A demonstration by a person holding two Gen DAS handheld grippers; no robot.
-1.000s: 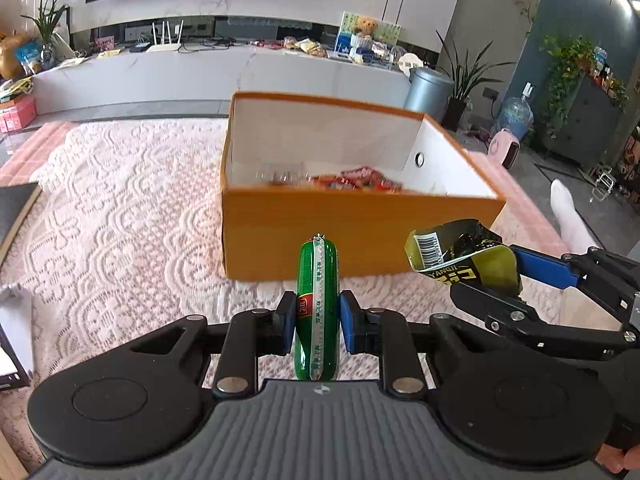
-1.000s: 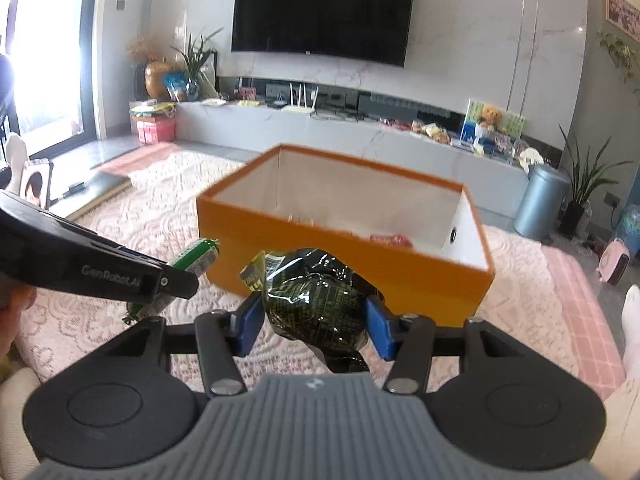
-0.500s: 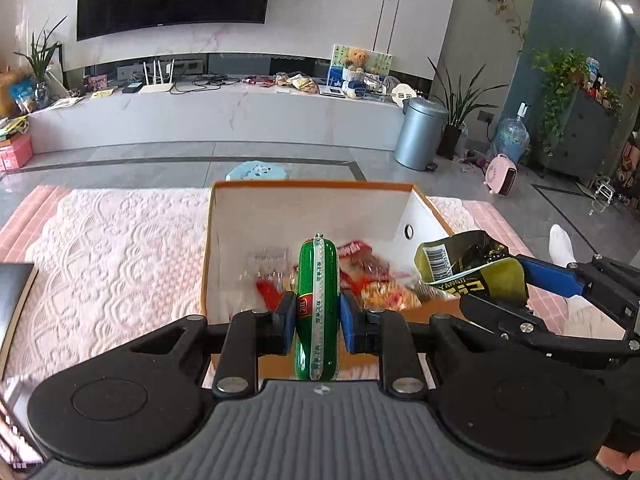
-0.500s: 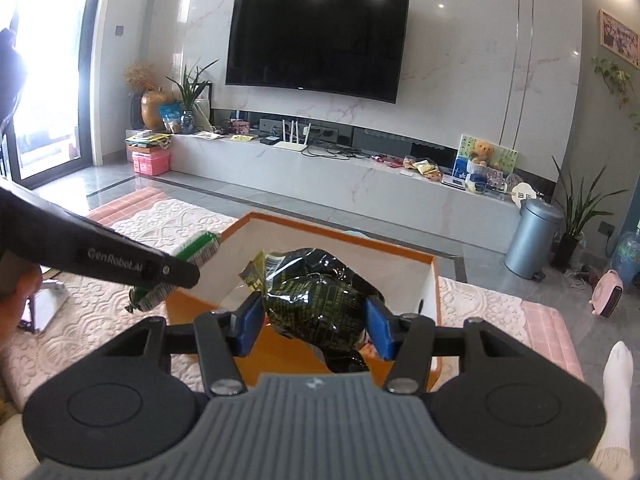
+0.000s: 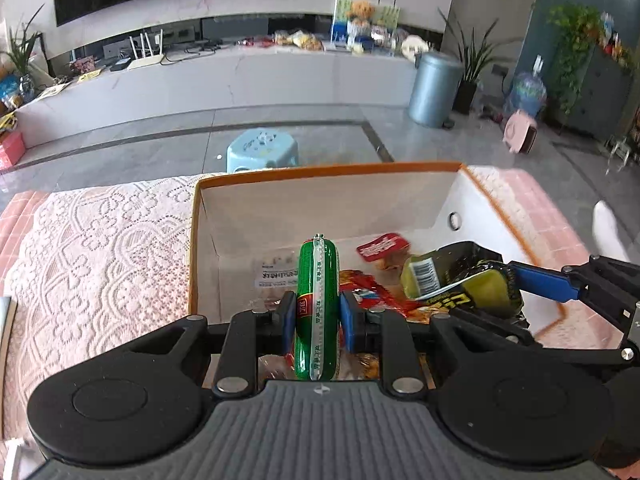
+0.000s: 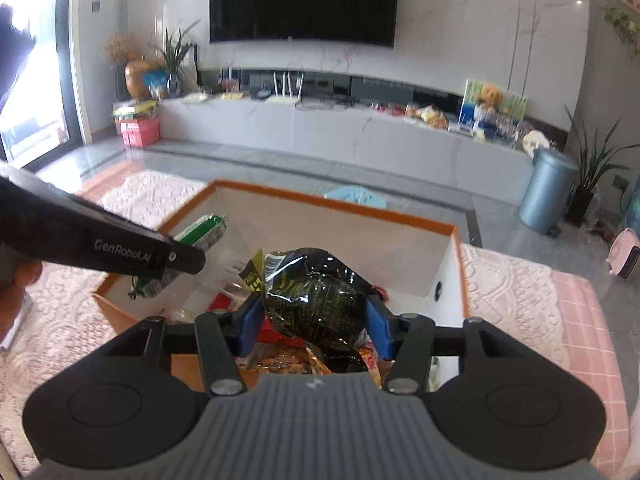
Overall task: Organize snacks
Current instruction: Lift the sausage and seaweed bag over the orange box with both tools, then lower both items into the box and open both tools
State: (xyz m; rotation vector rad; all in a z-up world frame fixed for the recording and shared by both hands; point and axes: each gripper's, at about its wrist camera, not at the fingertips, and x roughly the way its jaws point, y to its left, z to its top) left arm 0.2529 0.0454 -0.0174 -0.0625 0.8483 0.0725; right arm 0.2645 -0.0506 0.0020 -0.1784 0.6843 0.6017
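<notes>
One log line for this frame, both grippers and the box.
left gripper: shut on green sausage | right gripper: shut on dark snack bag | both over orange box | box: holds red packets

One orange box point(image 5: 400, 169), two grippers, perhaps five snack packets inside

left wrist: above, close | right wrist: same | shared: orange box point(image 5: 328, 170)

"GenRobot.AI" in pale letters runs along the black arm of the left gripper point(image 6: 176, 258) — the one fully readable text. Just right of it, the black snack bag point(image 6: 316, 304) shows a barcode; its yellow lettering is too crumpled to read. The green sausage point(image 5: 317, 308) bears a small red label — illegible.
</notes>
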